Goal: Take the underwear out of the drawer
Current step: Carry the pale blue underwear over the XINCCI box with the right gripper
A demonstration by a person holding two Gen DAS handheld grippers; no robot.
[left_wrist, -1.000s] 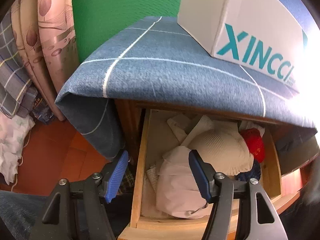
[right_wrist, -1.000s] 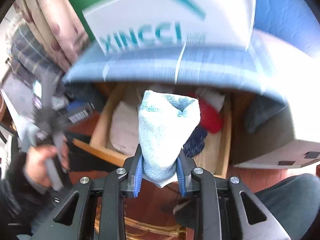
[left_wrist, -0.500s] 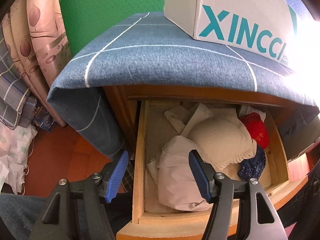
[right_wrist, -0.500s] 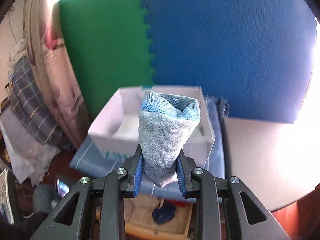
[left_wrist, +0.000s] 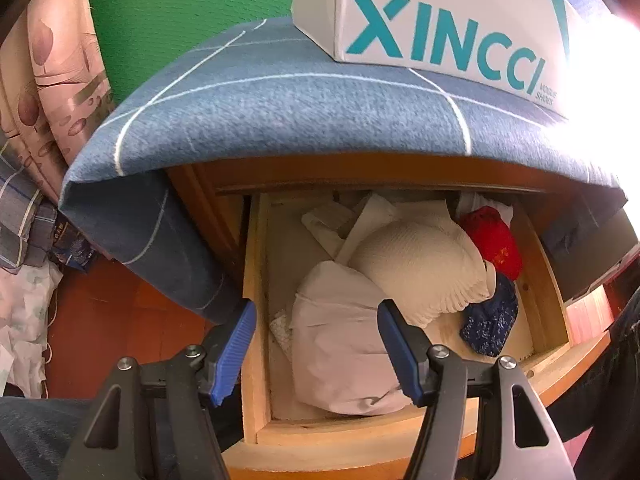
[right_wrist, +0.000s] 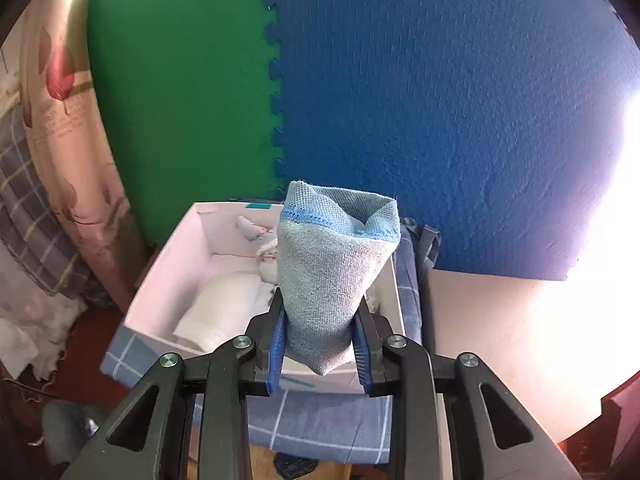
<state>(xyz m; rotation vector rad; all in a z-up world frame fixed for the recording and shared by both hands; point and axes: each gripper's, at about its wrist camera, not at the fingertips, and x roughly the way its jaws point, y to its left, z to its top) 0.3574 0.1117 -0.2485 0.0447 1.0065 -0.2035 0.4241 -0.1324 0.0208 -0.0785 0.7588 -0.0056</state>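
- Right gripper (right_wrist: pixel 319 350), at 6 o'clock in the right wrist view, has its jaws drawn close on a folded pale blue underwear (right_wrist: pixel 334 276) that stands up between the blue pads
- The blue underwear is held in the air above an open white shoebox (right_wrist: pixel 160 284), which sits at 9 o'clock of it on a blue checked cloth (right_wrist: pixel 320 428)
- Inside the shoebox lie a white bundle (right_wrist: pixel 224 304) and, toward 12 o'clock of it, a small grey garment (right_wrist: pixel 262 246)
- Green and blue foam mats (right_wrist: pixel 440 100) fill the wall behind
- Left gripper (left_wrist: pixel 314 348), at 6 o'clock in the left wrist view, has jaws spread wide with nothing between them, hovering over the open wooden drawer (left_wrist: pixel 253 280)
- In the drawer, a pale pinkish garment (left_wrist: pixel 340 344) lies toward 6 o'clock, a cream ribbed one (left_wrist: pixel 424 268) at centre, a red item (left_wrist: pixel 494 242) at 2 o'clock and a dark blue patterned one (left_wrist: pixel 488 322) at 4 o'clock
- The same cloth (left_wrist: pixel 280 112) drapes over the cabinet top, and the shoebox (left_wrist: pixel 440 28) printed XINCCI stands on it at 12 o'clock
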